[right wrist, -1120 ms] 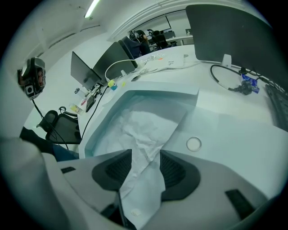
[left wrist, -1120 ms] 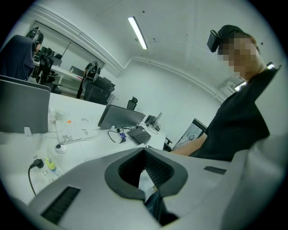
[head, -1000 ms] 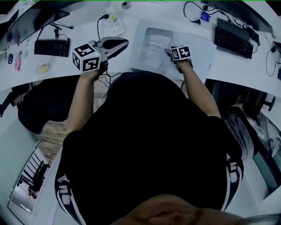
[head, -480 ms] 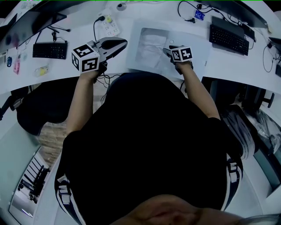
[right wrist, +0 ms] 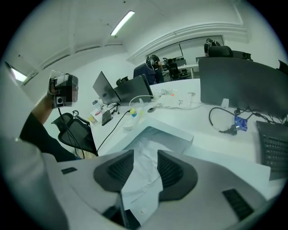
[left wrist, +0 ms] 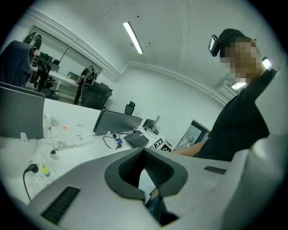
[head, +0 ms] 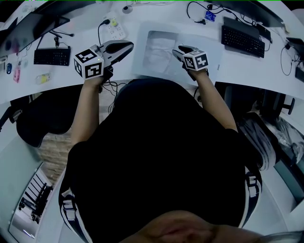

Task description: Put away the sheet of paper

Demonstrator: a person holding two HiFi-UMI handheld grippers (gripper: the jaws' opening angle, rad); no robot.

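Observation:
A crumpled white sheet of paper [head: 159, 50] lies on a large flat white folder [head: 211, 59] on the desk before me. In the right gripper view the sheet [right wrist: 146, 177] shows through the gap, lying below the jaws on the folder [right wrist: 173, 134]. My right gripper [head: 179, 49] hangs above the sheet's right edge. Its jaws [right wrist: 145, 155] have just been closing a little but stand apart, and the pads do not press the paper. My left gripper [head: 127, 46] is held level to the left of the folder, its pads [left wrist: 144, 152] meeting at the tip with nothing in them.
A power strip [head: 113, 28] with a cable lies behind the left gripper. Keyboards sit at far left [head: 52, 55] and far right [head: 241, 34]. Cables [head: 197, 9] and monitors [right wrist: 238, 87] line the back. A dark chair [head: 42, 114] stands at my left.
The right gripper has lifted away from the sheet, which stays on the folder. The left gripper has hardly moved.

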